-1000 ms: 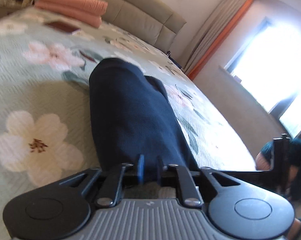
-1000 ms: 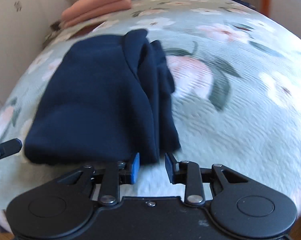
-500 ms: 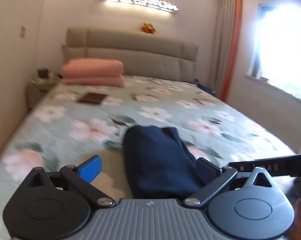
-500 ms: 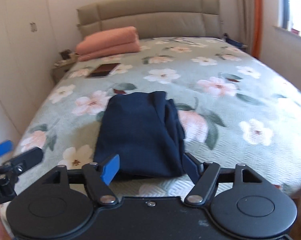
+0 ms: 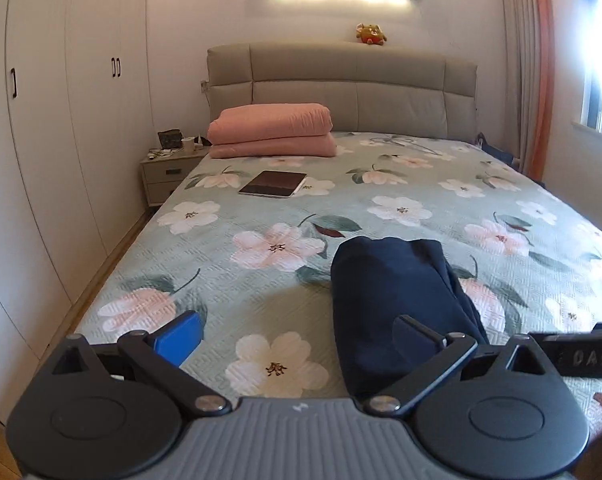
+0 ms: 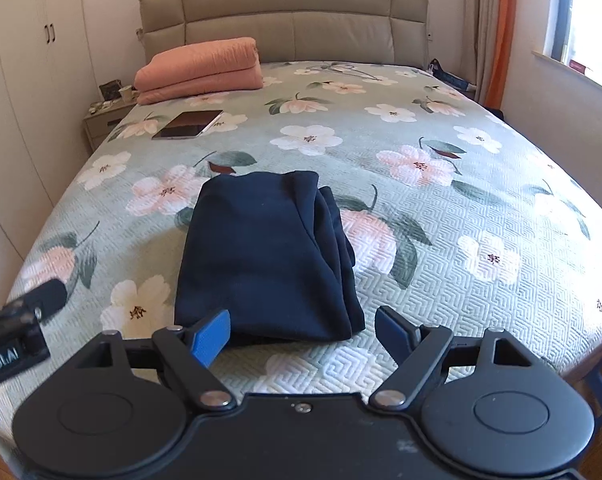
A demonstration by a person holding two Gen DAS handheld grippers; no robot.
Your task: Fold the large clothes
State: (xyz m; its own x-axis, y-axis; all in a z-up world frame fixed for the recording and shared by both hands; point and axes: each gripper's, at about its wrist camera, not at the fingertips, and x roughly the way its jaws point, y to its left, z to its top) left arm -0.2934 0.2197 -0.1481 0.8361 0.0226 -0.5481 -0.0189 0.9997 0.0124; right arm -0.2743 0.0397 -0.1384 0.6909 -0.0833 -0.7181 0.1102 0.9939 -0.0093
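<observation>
A dark navy garment lies folded into a compact rectangle on the floral bedspread, near the foot of the bed. It also shows in the left wrist view. My left gripper is open and empty, held back from the bed edge, left of the garment. My right gripper is open and empty, just in front of the garment's near edge, not touching it. The left gripper's body shows at the left edge of the right wrist view.
A folded pink blanket lies by the headboard. A tablet lies on the bed's left side. A nightstand stands left of the bed, with wardrobes along the left wall. A window and curtains are on the right.
Both grippers were shut at the garment's near edge a second ago. They have opened, let it go and pulled back and up from the bed. The garment lies still.
</observation>
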